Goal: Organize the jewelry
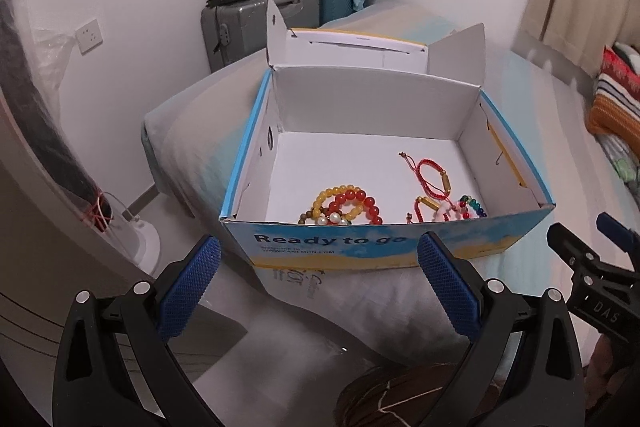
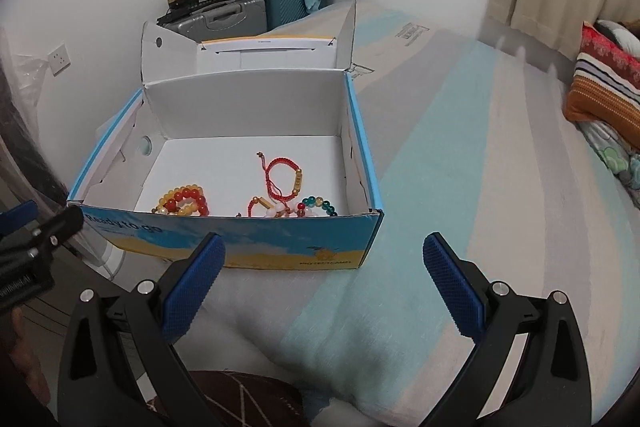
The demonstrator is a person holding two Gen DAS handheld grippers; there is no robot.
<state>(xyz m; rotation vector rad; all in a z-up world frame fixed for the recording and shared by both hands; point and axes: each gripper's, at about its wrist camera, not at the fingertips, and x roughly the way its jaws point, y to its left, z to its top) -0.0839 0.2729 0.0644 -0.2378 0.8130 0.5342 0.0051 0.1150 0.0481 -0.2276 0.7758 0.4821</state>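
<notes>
Both the left gripper (image 1: 318, 249) and right gripper (image 2: 324, 247) hover with fingers spread wide, holding nothing; the bracelets (image 1: 346, 209) lie inside the open box (image 1: 360, 247) on the bed (image 2: 460, 147), near its front wall; best to reach over that wall; only the right view shows the bed's right side.

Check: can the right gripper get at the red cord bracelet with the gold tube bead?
Probably yes. The right gripper is open, the cardboard box is open-topped, and the red cord bracelet lies apart from the others.
</notes>
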